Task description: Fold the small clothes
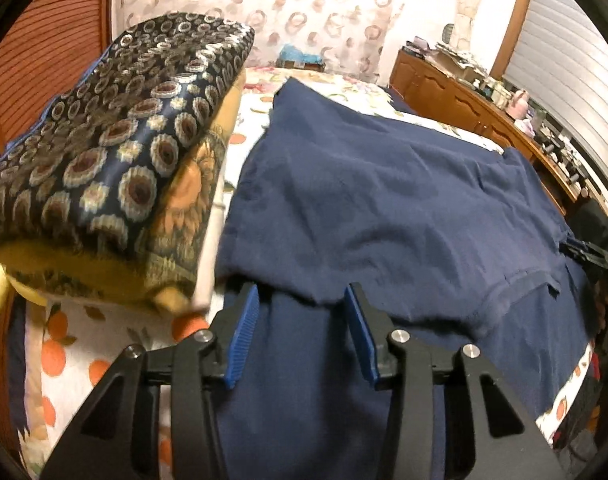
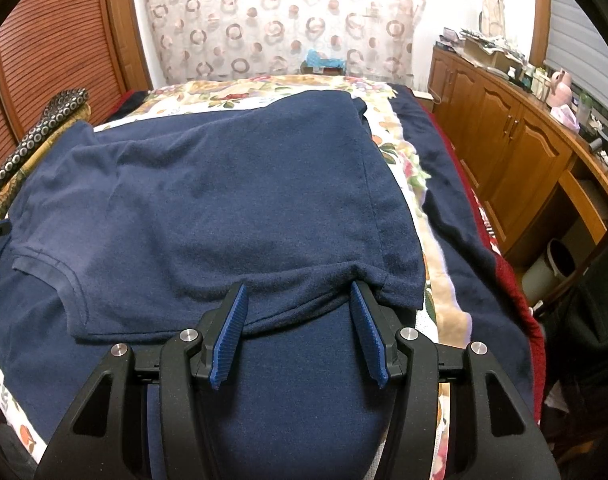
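Note:
A navy T-shirt lies spread on the bed, its upper part folded over toward me, with a sleeve hem at the left in the right wrist view. My left gripper stands open, its blue pads on either side of the folded edge, with cloth between them but not pinched. In the right wrist view the same shirt fills the middle. My right gripper is open too, and its right fingertip is tucked just under the folded hem near the shirt's right corner.
A bedcover printed with oranges and flowers lies under the shirt. A dark ring-patterned cushion is stacked close on the left. A cluttered wooden sideboard runs along the right, with a bin on the floor. A dark blanket drapes the bed's right edge.

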A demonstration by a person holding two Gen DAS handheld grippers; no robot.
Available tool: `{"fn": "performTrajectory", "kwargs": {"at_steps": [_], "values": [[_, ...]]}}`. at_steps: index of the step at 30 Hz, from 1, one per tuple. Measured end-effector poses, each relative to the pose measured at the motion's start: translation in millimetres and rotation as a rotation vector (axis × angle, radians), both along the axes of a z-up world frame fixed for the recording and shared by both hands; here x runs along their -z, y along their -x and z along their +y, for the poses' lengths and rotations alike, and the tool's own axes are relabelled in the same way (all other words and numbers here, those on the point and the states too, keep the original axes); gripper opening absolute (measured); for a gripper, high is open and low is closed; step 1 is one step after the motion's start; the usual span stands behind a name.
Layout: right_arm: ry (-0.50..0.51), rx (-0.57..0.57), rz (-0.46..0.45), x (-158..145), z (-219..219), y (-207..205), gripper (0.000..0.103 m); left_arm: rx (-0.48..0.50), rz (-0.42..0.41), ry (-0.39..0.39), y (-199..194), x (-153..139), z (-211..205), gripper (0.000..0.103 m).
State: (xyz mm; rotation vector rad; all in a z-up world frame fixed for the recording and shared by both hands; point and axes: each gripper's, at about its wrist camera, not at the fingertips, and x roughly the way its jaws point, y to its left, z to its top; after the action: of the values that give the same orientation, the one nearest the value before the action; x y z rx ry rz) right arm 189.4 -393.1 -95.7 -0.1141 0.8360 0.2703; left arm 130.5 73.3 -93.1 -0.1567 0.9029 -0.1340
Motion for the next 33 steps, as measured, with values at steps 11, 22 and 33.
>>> {"fn": "performTrajectory", "kwargs": {"at_steps": [11, 22, 33], "values": [[-0.035, 0.017, 0.012, -3.0, -4.3, -2.6, 0.053, 0.002, -0.046, -0.027, -12.1, -8.0, -7.1, 0.017], [-0.019, 0.051, 0.027, -8.3, -7.2, -12.6, 0.032, 0.007, -0.041, -0.082, -25.1, -2.0, -10.4, 0.016], [-0.037, 0.037, -0.11, -34.7, -8.5, 5.8, 0.001, 0.023, -0.201, -0.05, 1.7, -45.1, -15.3, 0.002]]}}
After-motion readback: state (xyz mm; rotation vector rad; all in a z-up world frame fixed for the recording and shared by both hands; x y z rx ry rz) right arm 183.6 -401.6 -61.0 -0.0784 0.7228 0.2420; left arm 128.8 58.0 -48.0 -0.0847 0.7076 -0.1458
